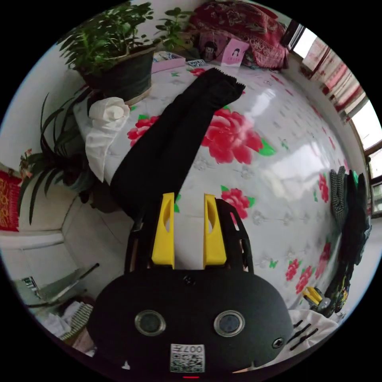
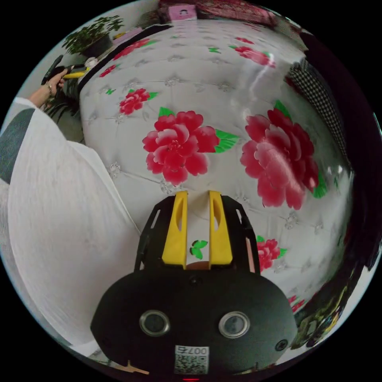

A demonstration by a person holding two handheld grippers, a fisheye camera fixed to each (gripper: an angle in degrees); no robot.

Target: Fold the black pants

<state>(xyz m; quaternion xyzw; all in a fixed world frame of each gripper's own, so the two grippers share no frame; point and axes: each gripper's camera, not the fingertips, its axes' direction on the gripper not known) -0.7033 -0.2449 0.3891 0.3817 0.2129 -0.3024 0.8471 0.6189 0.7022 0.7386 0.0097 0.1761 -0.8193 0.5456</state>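
- Ahead of your left gripper [image 1: 190, 199], its two yellow jaws stand apart with a narrow gap, and nothing is held between them.
- Just beyond and to the left of those jaws, the black pants [image 1: 171, 143] lie stretched in a long strip over a glossy white bed cover printed with red flowers [image 1: 286, 167].
- One end of the pants reaches the far side of the bed, where the hem looks frayed; the near end sits at the bed's edge, just beside the left jaw. You cannot tell whether the jaw touches the cloth.
- Left of the pants, a bundle of white cloth [image 1: 104, 127] drapes over the bed's edge, and a potted green plant [image 1: 115, 59] stands beyond it.
- Far to the right of your left gripper, a pile of dark and checked clothes [image 1: 350, 211] rests at the bed's edge.
- Before your right gripper [image 2: 197, 199], the yellow jaws also stand apart with a narrow gap and grip nothing; they hover over the flowered cover.
- Far off to the upper left in the right gripper view, the pants appear as a thin dark band along the bed's edge, with your hand [image 2: 49, 89] near it.
- Left of your right gripper, your white sleeve [image 2: 63, 223] hangs close to the camera.
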